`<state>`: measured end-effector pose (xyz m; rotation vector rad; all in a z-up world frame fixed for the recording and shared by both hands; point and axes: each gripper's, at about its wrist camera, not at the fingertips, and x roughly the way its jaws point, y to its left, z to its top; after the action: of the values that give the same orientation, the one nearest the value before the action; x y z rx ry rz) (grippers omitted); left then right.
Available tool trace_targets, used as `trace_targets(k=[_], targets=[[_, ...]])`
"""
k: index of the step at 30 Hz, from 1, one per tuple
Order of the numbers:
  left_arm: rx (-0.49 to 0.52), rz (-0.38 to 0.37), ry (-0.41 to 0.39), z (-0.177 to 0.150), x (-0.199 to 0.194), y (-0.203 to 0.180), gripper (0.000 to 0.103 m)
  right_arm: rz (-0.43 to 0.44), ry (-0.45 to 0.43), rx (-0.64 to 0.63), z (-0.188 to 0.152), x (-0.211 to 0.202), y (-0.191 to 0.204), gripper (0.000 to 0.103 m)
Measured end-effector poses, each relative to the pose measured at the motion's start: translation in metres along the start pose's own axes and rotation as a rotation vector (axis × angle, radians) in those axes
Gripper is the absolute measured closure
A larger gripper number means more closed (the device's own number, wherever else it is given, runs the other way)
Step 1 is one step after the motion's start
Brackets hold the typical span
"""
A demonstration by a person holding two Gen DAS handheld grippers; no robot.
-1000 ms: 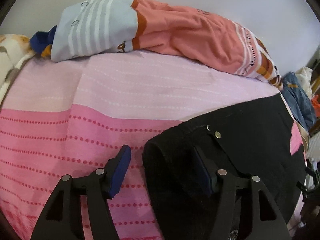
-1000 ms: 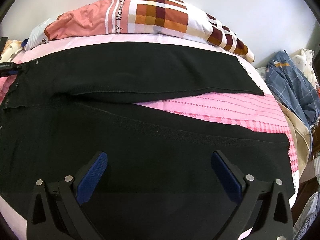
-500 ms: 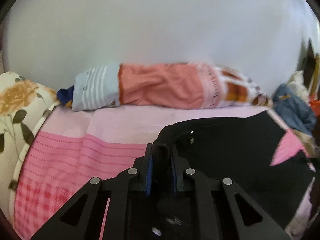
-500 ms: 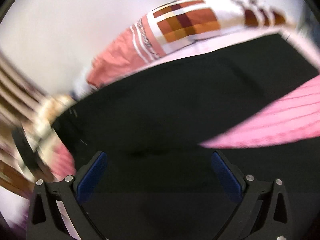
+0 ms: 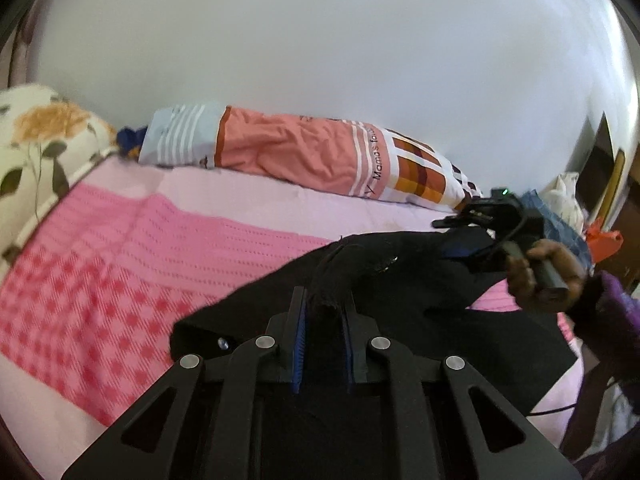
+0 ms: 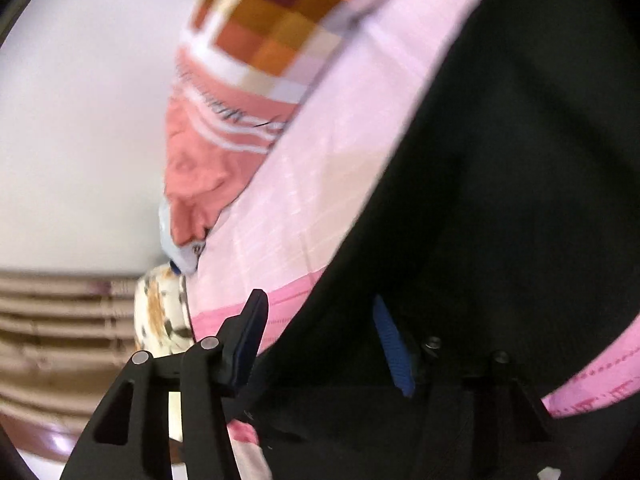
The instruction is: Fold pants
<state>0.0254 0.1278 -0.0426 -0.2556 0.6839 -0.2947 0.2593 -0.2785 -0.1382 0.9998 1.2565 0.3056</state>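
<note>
Pants (image 5: 400, 320), black, lie spread over the pink bed cover (image 5: 120, 272), with part of the waist edge lifted off it. At far left of the left wrist view a floral pillow (image 5: 36, 152) sits at the edge of the bed, and a long bolster (image 5: 296, 152) in pale blue, salmon and orange checks lies along the white wall (image 5: 320, 40). Lower centre, the left hand-held gripper (image 5: 325, 320) is clamped on a bunched fold of the pants, its blue pads pressing the cloth from both sides. Further right in that view, a person's hand (image 5: 540, 276) in a dark purple sleeve (image 5: 608, 312) holds the right hand-held gripper (image 6: 320, 332) at the far edge of the pants. In the blurred right wrist view its jaws have just been closing and stand partly apart, with the black cloth edge between them; I cannot tell whether the pads press on it.
</note>
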Motion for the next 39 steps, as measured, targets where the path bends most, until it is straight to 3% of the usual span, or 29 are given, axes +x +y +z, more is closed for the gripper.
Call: trace_targets(k=[1, 2, 7, 11, 20, 26, 29, 33, 37, 39], targets=[[-0.006, 0.005, 0.003, -0.001, 0.0, 0.0, 0.088, 0.008, 0.001, 0.01, 0.002, 0.002, -0.004, 0.085], [-0.008, 0.007, 0.006, -0.001, 0.0, 0.0, 0.088, 0.0, -0.01, 0.004, 0.001, 0.003, -0.004, 0.095], [-0.048, 0.016, 0.021, -0.003, -0.005, 0.003, 0.088, -0.047, -0.102, -0.14, -0.028, -0.019, 0.01, 0.096], [-0.083, 0.028, 0.049, -0.012, -0.018, 0.011, 0.087, -0.04, -0.104, -0.162, -0.071, -0.044, 0.001, 0.096], [-0.107, 0.084, 0.132, -0.056, -0.051, 0.011, 0.086, -0.05, 0.004, -0.101, -0.182, -0.068, -0.058, 0.097], [-0.114, 0.165, 0.232, -0.1, -0.052, 0.019, 0.084, -0.067, 0.091, -0.051, -0.216, -0.047, -0.09, 0.097], [-0.099, 0.272, 0.301, -0.118, -0.046, 0.024, 0.084, -0.036, 0.099, -0.043, -0.223, -0.044, -0.098, 0.097], [-0.137, 0.388, 0.265, -0.12, -0.067, 0.025, 0.077, 0.133, 0.101, 0.036, -0.222, -0.047, -0.112, 0.093], [-0.156, 0.425, 0.168, -0.102, -0.092, 0.006, 0.069, 0.276, 0.031, 0.105, -0.211, -0.057, -0.127, 0.083], [-0.153, 0.378, 0.126, -0.089, -0.094, -0.008, 0.069, 0.338, -0.023, 0.104, -0.202, -0.067, -0.132, 0.082]])
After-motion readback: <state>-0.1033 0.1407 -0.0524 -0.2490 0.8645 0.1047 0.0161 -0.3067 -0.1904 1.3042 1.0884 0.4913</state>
